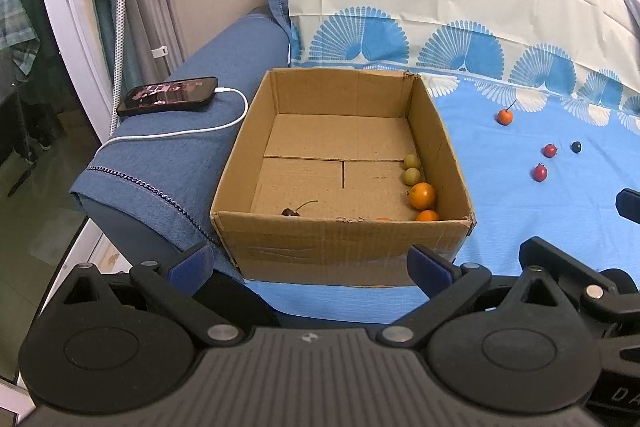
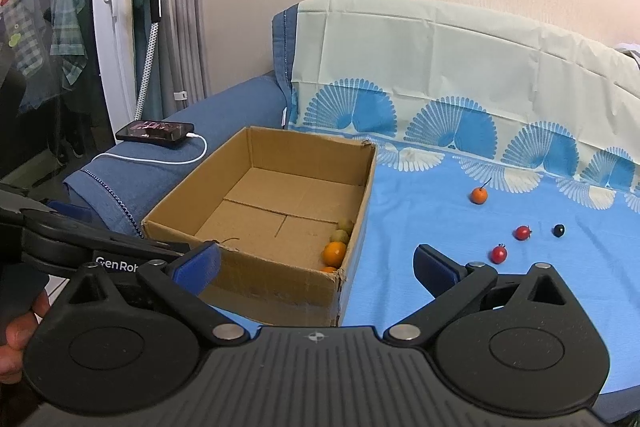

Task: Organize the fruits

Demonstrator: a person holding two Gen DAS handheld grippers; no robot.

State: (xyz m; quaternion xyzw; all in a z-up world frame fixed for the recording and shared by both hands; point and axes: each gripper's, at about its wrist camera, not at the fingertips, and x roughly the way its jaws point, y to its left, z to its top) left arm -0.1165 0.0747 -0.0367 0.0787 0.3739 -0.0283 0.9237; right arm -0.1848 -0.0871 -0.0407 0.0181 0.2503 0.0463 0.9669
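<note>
An open cardboard box (image 1: pixel 340 247) (image 2: pixel 256 279) stands on the blue cloth. Inside lie two green fruits (image 1: pixel 412 169), two oranges (image 1: pixel 422 195) (image 2: pixel 335 253) and a dark cherry (image 1: pixel 290 212). On the cloth to the right lie a small orange fruit (image 1: pixel 505 116) (image 2: pixel 479 195), two red fruits (image 1: pixel 539 172) (image 2: pixel 499 254) and a dark berry (image 1: pixel 576 146) (image 2: pixel 559 230). My left gripper (image 1: pixel 310 265) is open in front of the box's near wall, holding nothing. My right gripper (image 2: pixel 316 263) is open and empty near the box's right front corner.
A phone (image 1: pixel 168 96) (image 2: pixel 156 133) with a white charging cable (image 1: pixel 180 133) lies on the blue sofa arm left of the box. A garment steamer pole (image 2: pixel 150 39) and curtains stand behind. A hand (image 2: pixel 16 335) shows at the left edge.
</note>
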